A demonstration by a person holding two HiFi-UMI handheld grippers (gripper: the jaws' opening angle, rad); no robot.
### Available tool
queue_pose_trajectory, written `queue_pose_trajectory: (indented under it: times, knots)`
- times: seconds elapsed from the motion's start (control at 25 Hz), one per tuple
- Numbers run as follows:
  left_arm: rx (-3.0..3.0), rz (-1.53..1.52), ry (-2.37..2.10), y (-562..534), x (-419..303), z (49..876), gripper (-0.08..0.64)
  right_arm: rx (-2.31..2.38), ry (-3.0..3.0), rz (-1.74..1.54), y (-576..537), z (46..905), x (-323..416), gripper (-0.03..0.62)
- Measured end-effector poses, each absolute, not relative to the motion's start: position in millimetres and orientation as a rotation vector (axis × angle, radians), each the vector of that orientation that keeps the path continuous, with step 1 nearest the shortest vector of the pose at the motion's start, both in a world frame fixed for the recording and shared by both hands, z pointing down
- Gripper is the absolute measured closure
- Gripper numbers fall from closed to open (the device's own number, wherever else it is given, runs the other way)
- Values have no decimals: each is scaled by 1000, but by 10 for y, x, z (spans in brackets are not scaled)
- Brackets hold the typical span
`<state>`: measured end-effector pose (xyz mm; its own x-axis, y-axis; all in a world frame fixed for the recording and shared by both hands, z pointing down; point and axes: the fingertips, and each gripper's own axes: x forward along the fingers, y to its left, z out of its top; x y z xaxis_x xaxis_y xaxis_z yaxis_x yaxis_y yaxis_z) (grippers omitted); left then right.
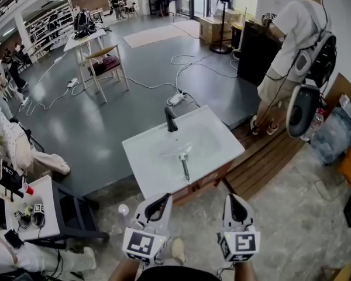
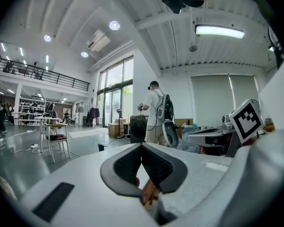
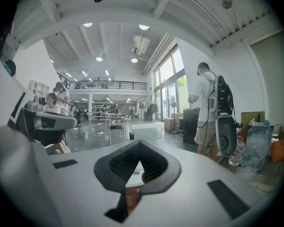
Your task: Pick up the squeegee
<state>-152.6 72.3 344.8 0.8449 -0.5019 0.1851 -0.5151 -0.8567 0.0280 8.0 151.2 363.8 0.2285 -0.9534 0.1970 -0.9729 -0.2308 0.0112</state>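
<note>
The squeegee (image 1: 184, 167) lies in the basin of a white sink (image 1: 222, 139), its grey handle pointing toward me, in front of a black faucet (image 1: 171, 120). In the head view both grippers hang low, short of the sink's near edge. My left gripper (image 1: 164, 199) is shut with nothing between its dark pads, as the left gripper view (image 2: 142, 145) also shows. My right gripper (image 1: 233, 199) sits beside it, jaws meeting at the tip and empty (image 3: 139, 143). Both point roughly level toward the sink.
A person with a backpack (image 1: 292, 34) stands at the right by a black cabinet (image 1: 257, 51). A wooden platform (image 1: 269, 157) lies right of the sink. A small white table (image 1: 44, 215) with oddments stands at the left. Cables (image 1: 187, 63) cross the grey floor.
</note>
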Motion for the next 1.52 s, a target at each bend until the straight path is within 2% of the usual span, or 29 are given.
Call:
queue_pose_trajectory:
  times: [0.68,1.52]
  knots:
    - [3015,164,-797,-172,-1272,3438,557,2388,-1820,200,729,3696,354,594]
    - [2752,324,-1141,-1381,-246,3899,558,2083,-2067,282,-949,4087,1586,595]
